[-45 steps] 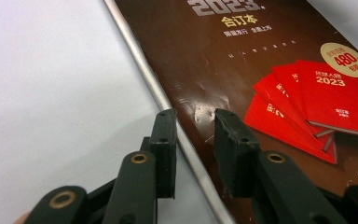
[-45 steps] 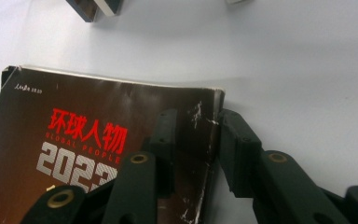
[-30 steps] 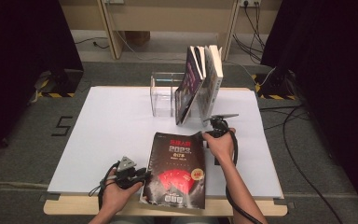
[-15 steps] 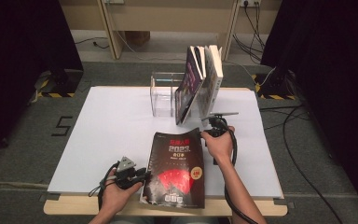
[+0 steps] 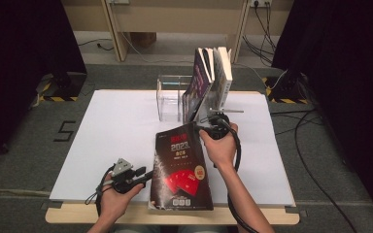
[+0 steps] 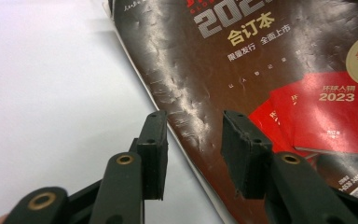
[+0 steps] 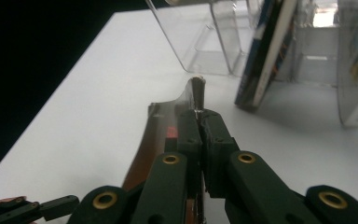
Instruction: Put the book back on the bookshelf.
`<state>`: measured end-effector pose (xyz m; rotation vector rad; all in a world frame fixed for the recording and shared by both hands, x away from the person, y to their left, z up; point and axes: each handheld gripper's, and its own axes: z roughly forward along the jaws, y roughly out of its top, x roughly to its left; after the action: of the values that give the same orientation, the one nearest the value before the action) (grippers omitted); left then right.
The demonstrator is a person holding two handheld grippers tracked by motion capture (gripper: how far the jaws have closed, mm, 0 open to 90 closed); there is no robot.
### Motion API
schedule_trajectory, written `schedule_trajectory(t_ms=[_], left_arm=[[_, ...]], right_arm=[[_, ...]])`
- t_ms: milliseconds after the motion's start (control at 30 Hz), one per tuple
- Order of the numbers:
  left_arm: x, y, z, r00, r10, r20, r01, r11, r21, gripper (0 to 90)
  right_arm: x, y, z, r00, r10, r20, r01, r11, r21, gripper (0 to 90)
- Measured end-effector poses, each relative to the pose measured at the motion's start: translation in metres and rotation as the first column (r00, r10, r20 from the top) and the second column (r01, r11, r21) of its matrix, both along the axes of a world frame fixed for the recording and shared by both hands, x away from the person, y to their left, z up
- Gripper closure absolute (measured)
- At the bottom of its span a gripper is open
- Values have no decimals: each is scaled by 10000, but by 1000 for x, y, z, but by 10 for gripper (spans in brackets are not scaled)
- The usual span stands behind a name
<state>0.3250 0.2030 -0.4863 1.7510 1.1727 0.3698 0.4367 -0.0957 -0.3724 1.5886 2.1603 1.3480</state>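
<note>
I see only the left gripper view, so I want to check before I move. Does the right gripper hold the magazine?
Observer: Yes. The right gripper is shut on the far edge of the magazine.
Operator: Does that edge lie flat on the table?
Observer: No. At the jaws it curls up off the table.
Operator: What stands behind the magazine?
Observer: A clear stand, with several books leaning in its right part.
</note>
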Motion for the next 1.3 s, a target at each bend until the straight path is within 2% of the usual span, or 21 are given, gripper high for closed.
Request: schedule_trajectory(t_ms=[267,367,567,733,1100,1300], left_arm=[[0,5,9,9995,177,259,-168,9994,-312,593],[-1,6,12,9990,237,376,-222,9990,-388,588],[-1,9,20,9982,281,524,-255,9985,-485,578],[1,11,28,9972,349,659,-305,9973,-665,564],[9,6,47,9968,231,764,-170,9967,-788,528],[13,4,60,9959,122,892,-62,9977,-673,508]], right_arm=[[-7,9,31,9957,109,921,-134,9996,264,879],[-10,13,44,9904,113,1379,-159,9994,318,880],[-11,20,59,9813,-46,1923,-37,9991,429,879],[-10,24,67,9767,-113,2142,-11,9983,577,879],[-8,26,79,9698,-341,2417,144,9965,827,879],[-8,28,85,9646,-457,2596,224,9955,922,879]])
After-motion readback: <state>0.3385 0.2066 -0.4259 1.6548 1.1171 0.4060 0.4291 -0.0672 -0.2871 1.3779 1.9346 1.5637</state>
